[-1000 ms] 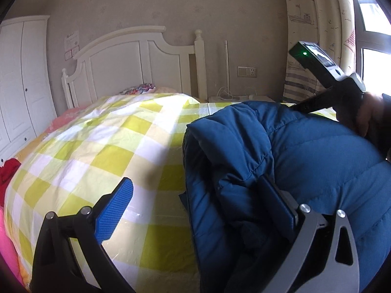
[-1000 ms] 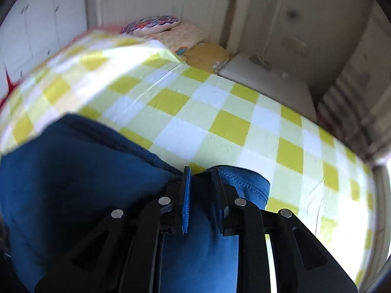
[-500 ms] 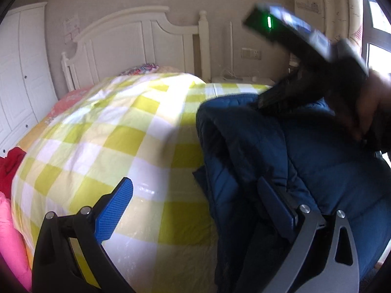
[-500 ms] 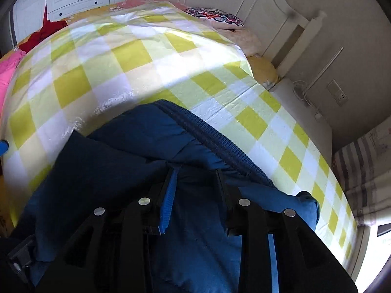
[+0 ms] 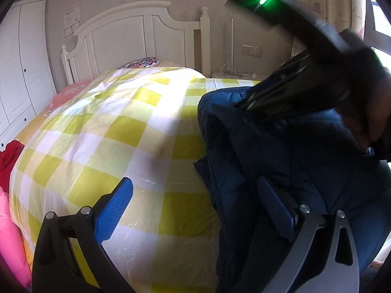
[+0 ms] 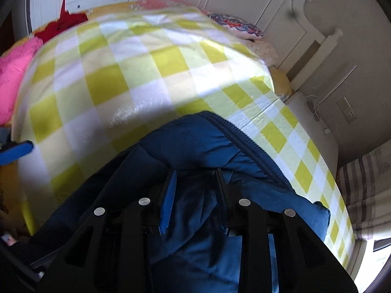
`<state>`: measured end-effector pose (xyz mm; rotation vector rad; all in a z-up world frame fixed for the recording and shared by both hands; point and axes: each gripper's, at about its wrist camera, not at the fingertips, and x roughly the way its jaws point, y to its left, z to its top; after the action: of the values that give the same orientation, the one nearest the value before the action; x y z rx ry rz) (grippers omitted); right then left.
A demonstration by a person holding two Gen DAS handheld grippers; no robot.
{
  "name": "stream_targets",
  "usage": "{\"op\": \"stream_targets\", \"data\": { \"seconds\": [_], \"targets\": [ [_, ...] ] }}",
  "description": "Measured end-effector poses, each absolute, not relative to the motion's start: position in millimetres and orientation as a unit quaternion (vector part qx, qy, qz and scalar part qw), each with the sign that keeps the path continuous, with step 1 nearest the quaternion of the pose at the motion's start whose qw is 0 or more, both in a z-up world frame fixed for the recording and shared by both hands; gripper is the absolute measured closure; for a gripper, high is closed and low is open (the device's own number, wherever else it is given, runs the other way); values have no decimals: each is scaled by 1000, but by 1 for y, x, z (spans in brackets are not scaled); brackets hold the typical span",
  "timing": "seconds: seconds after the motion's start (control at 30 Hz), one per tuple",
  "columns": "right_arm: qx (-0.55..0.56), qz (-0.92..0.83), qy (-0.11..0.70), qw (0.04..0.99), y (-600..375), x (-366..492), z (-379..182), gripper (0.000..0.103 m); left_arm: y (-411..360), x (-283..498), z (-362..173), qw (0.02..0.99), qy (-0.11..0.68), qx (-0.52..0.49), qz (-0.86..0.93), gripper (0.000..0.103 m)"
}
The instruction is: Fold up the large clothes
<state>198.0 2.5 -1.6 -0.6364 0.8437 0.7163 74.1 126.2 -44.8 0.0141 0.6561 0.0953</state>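
A: Bedroom. White headboard (image 5: 127, 31) at twelve, bed (image 5: 122, 134) under a yellow-and-white check cover across the middle. And the jacket?

B: Jacket (image 5: 317, 158) from two round to five in the left view, heaped on the bed's near side, top edge lifted. Blue, quilted, puffy.

A: Jaws?

B: Left gripper (image 5: 195, 182): jaws wide apart, gripping nothing. One finger over bare cover at seven, the other against the jacket's folds at five. Right gripper (image 6: 195, 173): jaws nearly closed, pinching a bunch of jacket fabric just inside the zip (image 6: 251, 151), at six in its own view.

A: Handling?

B: Probably light for its bulk. Soft and springy, likely to puff back out of any fold. Smooth-looking shell, so maybe slippery between pads. Nothing fragile.

A: Where to take hold?

B: Best at a seam, the hem or the zip edge, where thick enough not to slide out. For the left, probably the hem or a shoulder opposite the right's pinch, to spread it flat. Better not to pinch a single thin layer of shell.
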Motion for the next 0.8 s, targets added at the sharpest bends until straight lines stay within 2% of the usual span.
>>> {"op": "stream_targets", "data": {
  "seconds": [0.13,0.27,0.43,0.6,0.7,0.77,0.8],
  "targets": [
    [-250,341,365,829,-40,168,31,75,132,73,-47,942,334,-5,42,2],
    [-242,339,349,840,-84,131,40,74,135,69,-34,942,331,-2,53,2],
    [-201,342,325,859,-132,88,43,69,126,55,43,972,230,-17,44,2],
    [-162,331,324,871,-160,72,39,69,66,106,80,968,244,49,-36,2],
    [-150,337,342,864,-166,69,23,68,38,152,67,950,299,59,-65,2],
    [-157,338,349,860,-165,66,0,66,26,176,37,939,331,88,-25,2],
    [-147,346,334,865,-168,63,-10,66,24,194,2,922,370,116,12,2]
  ]
}}
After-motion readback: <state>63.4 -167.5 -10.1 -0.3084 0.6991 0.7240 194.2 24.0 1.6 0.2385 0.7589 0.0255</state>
